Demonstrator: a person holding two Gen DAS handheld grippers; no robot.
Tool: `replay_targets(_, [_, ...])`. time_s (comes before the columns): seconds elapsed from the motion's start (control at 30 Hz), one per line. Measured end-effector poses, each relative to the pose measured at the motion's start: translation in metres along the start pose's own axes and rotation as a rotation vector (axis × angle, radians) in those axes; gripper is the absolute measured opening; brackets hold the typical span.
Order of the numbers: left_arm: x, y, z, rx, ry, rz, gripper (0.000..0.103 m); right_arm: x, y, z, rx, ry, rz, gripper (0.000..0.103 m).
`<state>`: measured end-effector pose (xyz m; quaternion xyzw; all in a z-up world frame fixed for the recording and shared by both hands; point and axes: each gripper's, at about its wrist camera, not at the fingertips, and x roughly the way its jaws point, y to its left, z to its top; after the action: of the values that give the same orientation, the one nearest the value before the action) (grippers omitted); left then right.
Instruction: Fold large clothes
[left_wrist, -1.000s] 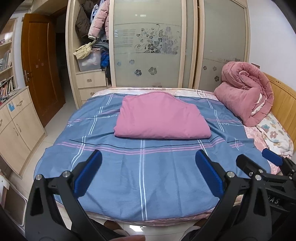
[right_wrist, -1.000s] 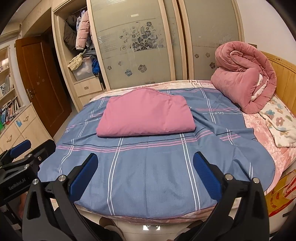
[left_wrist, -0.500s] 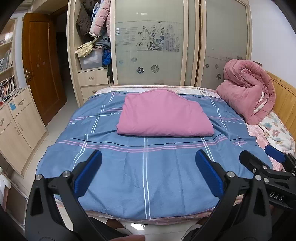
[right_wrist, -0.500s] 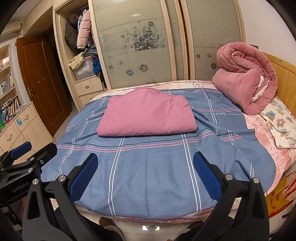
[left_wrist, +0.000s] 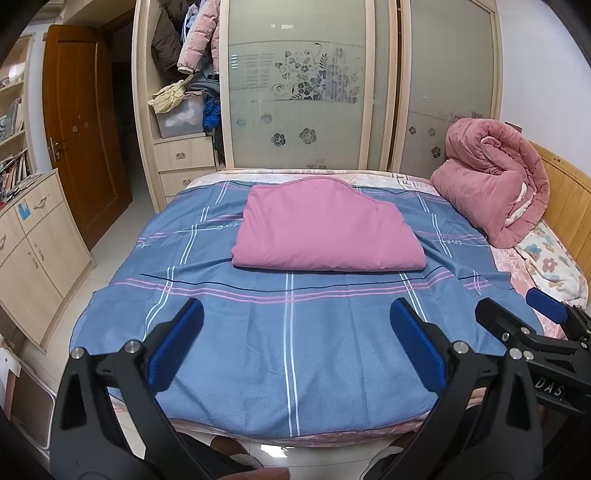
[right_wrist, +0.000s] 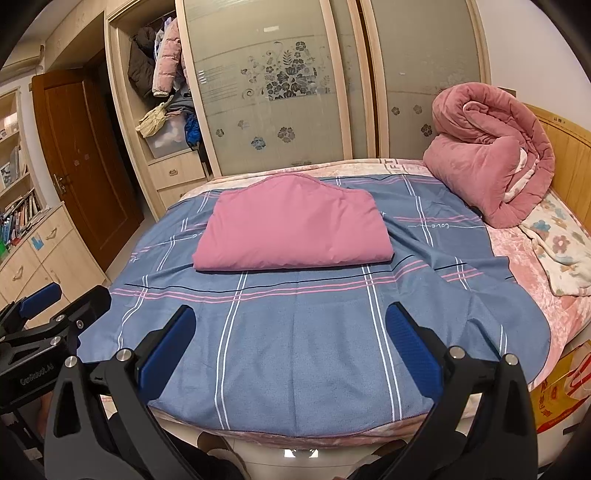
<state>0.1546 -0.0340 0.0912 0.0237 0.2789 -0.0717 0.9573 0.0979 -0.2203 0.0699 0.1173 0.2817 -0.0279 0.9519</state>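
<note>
Jaws of the left gripper were seen spread and empty above the bed, slightly nearer than a second before. From the right gripper, likewise released, the pink folded cloth was seen unmoved; folding looked finished.

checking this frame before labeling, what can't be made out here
- Folded pink cloth: its layers and far edge are hidden by its own top in both views.
- Blue plaid sheet: near hem cut off by the left hand-held gripper and right hand-held gripper.
- Script on the sheet: too small to read.
- Wardrobe contents: a blurred jumble.
</note>
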Motion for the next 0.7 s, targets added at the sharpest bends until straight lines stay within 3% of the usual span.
replay_targets(0.7, [0.0034,-0.0035,-0.0020,0.009,0.001,-0.003,0.101,0.0019,-0.0041,0.0006,0.002,0.003,-0.005,0.102])
